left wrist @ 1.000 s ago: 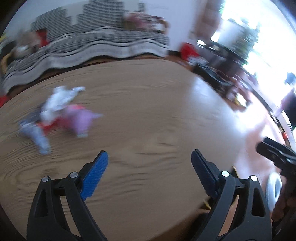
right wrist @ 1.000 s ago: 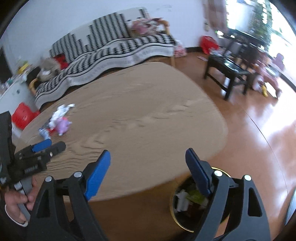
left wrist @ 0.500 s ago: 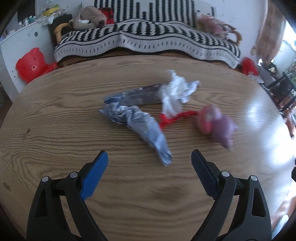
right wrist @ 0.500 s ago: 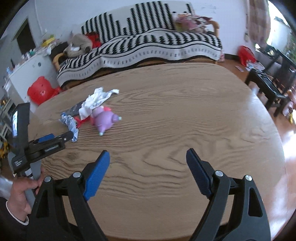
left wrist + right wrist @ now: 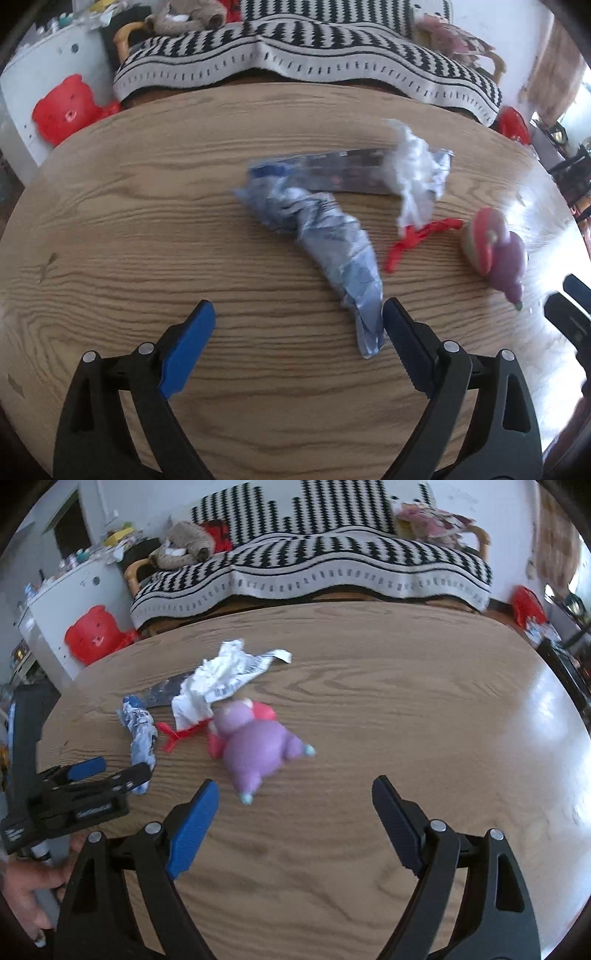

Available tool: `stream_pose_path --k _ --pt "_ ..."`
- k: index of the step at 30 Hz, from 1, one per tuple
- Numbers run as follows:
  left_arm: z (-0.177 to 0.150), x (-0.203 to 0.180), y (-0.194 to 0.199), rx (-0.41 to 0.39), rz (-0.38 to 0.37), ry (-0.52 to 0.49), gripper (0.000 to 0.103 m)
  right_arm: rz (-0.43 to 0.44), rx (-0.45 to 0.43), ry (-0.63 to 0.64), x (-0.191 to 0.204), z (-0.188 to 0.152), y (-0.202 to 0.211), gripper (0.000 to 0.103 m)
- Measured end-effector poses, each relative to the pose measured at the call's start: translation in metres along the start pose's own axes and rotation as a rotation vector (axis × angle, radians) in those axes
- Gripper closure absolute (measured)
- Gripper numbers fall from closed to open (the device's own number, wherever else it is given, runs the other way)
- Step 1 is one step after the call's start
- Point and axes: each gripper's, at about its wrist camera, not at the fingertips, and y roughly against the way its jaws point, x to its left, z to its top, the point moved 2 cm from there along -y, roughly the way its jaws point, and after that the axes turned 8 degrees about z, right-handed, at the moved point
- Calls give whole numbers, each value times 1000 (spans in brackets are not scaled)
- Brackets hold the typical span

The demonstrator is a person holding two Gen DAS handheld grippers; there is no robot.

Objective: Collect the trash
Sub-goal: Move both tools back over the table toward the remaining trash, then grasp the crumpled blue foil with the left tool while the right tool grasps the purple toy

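While hovering over the wooden table (image 5: 110,229), the left gripper (image 5: 299,332) stands apart and empty; a crumpled blue wrapper (image 5: 325,243) ends just beside its right finger. Right wrist view: the right gripper (image 5: 295,805) is opening, nothing between; a purple toy (image 5: 258,749) lies just beyond, white paper (image 5: 214,679) farther left.
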Motion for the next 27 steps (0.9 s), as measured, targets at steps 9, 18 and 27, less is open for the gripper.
stream_pose_path --k 9,18,27 --pt "4 14 -5 -22 -23 -10 12 -23 14 101 23 20 -47 16" --pt "10 -3 -8 -52 -29 -19 14 -19 57 121 24 20 -66 31" --pt "6 -3 3 -62 11 -45 82 5 35 104 21 9 -36 46"
